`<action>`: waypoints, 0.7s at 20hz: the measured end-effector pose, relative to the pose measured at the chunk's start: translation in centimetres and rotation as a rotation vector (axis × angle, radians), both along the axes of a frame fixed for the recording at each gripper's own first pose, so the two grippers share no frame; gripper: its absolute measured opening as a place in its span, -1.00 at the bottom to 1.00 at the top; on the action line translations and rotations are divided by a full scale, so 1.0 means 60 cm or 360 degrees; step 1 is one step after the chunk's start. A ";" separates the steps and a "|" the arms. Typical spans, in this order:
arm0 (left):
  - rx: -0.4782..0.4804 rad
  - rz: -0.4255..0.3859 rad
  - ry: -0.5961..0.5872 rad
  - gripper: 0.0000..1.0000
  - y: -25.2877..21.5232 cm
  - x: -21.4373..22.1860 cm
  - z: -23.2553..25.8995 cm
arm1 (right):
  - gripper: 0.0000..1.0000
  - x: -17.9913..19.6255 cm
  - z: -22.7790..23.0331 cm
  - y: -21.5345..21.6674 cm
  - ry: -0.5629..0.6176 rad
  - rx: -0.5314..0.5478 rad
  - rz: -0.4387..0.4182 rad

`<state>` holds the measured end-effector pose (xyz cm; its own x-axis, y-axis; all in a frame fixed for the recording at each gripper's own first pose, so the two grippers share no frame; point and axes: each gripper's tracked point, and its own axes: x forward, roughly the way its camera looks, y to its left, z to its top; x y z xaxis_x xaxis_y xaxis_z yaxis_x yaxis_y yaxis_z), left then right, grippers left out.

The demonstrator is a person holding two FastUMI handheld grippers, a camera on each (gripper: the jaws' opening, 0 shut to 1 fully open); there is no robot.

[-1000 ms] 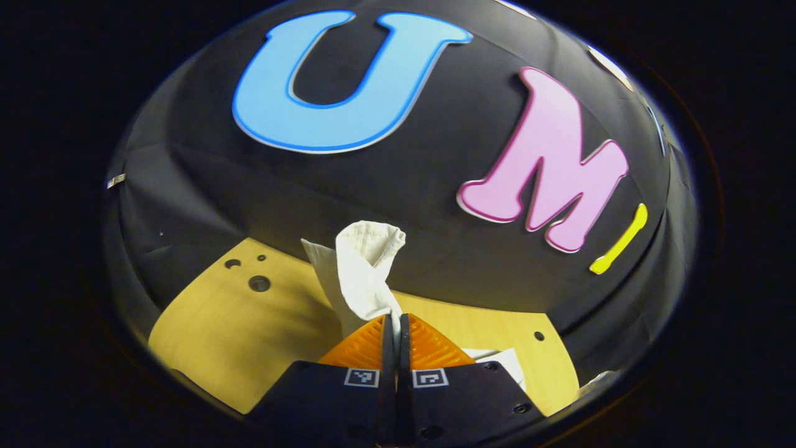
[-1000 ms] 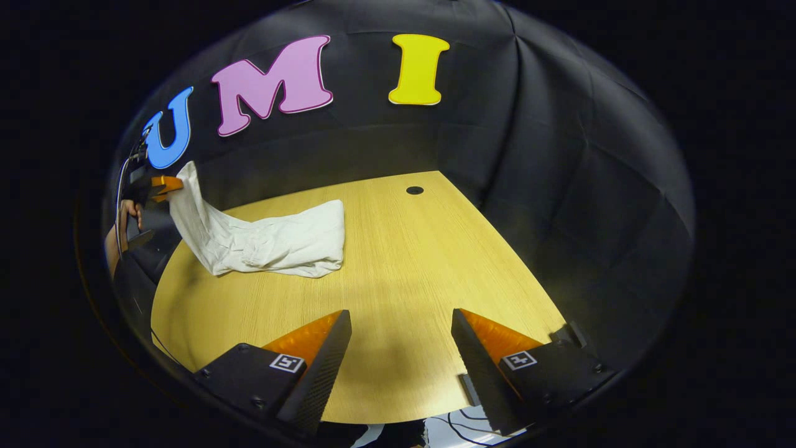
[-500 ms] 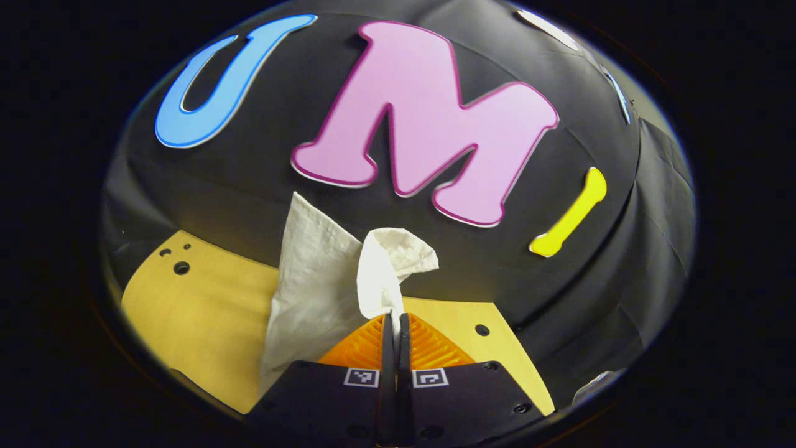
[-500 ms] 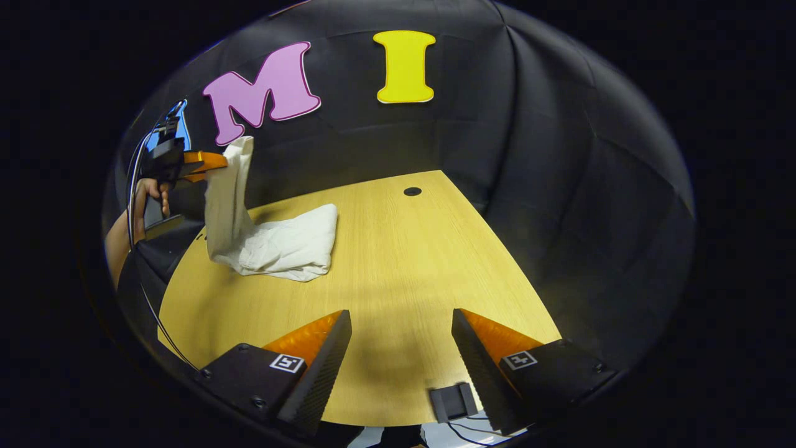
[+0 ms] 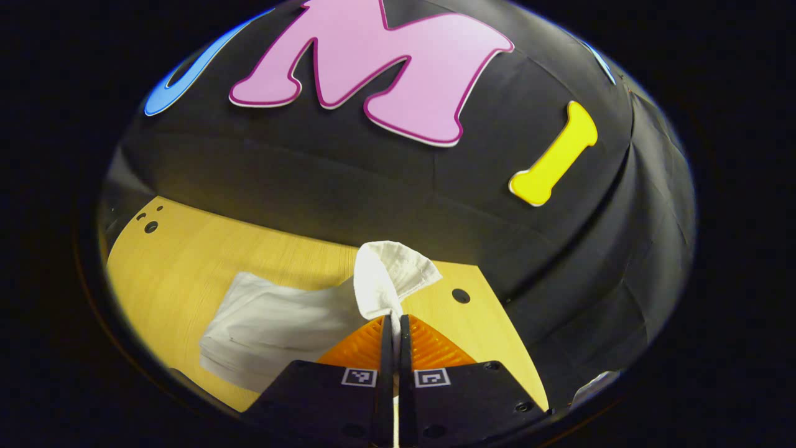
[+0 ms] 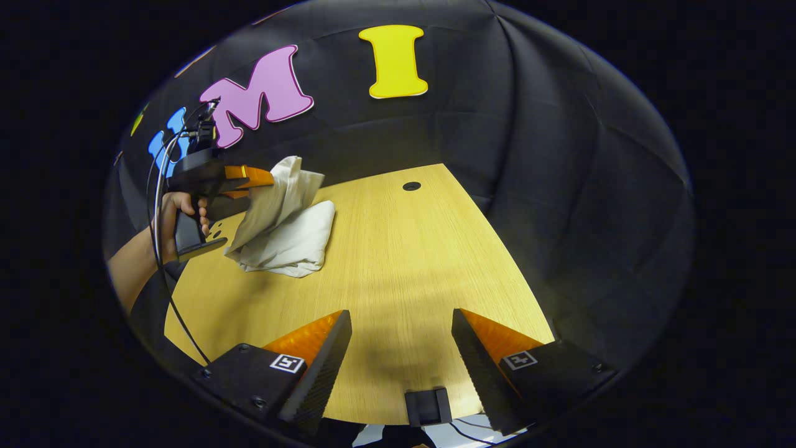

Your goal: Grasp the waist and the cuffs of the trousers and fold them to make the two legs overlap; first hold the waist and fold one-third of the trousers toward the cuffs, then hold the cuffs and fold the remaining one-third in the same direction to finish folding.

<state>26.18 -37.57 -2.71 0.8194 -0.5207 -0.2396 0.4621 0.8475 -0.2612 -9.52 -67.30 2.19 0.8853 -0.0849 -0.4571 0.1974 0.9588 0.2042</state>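
White trousers [image 6: 283, 233] end, pinched in the closed left gripper [image 5: 395, 320], has swung over the pile at frame left, so the last fold's nearly done; right gripper [image 6: 401, 323] idles open.

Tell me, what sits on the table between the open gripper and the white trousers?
Nothing: in the right gripper view, bare wooden table separates the right gripper from the trousers.

Pale wooden table [image 6: 398, 261] — round holes in it — black cloth wall [image 6: 559, 186] behind.
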 end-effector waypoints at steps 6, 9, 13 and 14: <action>-0.0001 -0.0076 0.0021 -0.08 0.018 -0.050 -0.005 | 0.97 0.001 -0.013 0.029 0.0023 0.0060 -0.0007; -0.0016 -0.0063 -0.0050 0.61 0.076 -0.084 0.025 | 0.99 0.007 -0.004 0.058 0.0000 0.0054 -0.0016; -0.0015 0.0000 -0.0185 0.91 0.188 -0.147 0.054 | 0.98 0.012 0.032 0.106 -0.0068 0.0012 -0.0027; -0.0012 0.0024 -0.0231 0.91 0.218 -0.162 0.061 | 0.99 0.011 0.042 0.119 -0.0091 0.0003 -0.0028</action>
